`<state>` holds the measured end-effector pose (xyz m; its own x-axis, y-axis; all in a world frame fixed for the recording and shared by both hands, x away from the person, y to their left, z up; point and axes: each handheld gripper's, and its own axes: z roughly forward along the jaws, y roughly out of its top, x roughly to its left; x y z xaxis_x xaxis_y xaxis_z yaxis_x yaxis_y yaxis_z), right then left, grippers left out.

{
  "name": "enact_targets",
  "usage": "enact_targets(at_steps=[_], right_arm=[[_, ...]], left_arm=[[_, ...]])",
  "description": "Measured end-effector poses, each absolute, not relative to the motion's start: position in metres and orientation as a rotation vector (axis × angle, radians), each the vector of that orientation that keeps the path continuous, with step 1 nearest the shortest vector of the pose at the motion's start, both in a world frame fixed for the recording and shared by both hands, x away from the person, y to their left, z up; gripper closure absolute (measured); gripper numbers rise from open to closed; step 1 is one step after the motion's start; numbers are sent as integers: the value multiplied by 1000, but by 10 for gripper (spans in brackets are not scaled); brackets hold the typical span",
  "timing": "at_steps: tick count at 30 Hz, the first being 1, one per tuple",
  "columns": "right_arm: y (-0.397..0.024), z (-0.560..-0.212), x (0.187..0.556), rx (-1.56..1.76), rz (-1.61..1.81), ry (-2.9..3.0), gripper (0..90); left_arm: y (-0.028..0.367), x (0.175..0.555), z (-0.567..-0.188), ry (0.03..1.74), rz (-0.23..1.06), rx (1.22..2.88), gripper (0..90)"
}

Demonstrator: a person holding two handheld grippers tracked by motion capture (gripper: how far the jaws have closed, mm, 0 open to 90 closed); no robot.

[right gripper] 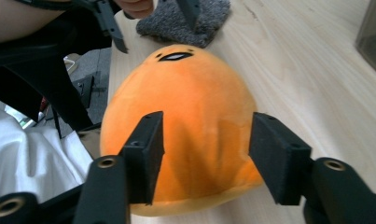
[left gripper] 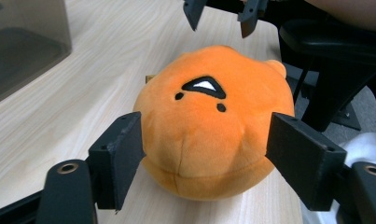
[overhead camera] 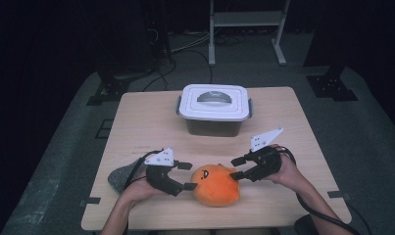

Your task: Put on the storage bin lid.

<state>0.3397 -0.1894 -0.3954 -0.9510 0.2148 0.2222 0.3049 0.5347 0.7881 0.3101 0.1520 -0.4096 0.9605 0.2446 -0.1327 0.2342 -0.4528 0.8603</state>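
Note:
An orange round plush toy (overhead camera: 215,185) with a small black-and-white face lies on the wooden table (overhead camera: 151,122) near its front edge. My left gripper (overhead camera: 189,176) sits at the plush's left side with its jaws apart. In the left gripper view the plush (left gripper: 209,93) lies between the two black pads, undented, with the gripper (left gripper: 206,135) around its near end. My right gripper (overhead camera: 235,168) points at the plush's upper right, its jaws also spread. The right gripper view has the plush (right gripper: 195,93) just beyond that gripper (right gripper: 206,135), neither pad pressing in.
A dark storage box with a white lid (overhead camera: 214,105) and grey handle stands at the table's back middle. A grey cloth (overhead camera: 121,176) lies at the front left, under my left forearm. A black chair (left gripper: 335,56) is at the table's near edge.

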Motion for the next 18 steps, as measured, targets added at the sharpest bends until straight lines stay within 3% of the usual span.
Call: enact_targets(at_steps=[7, 18], right_arm=[[-196, -388, 352, -504, -1419, -2681, 357], [-203, -365, 375, -565, -1462, -2743, 319]], left_arm=[[167, 302, -409, 383, 42, 2057, 216], [186, 289, -413, 463, 97, 2036, 138]])
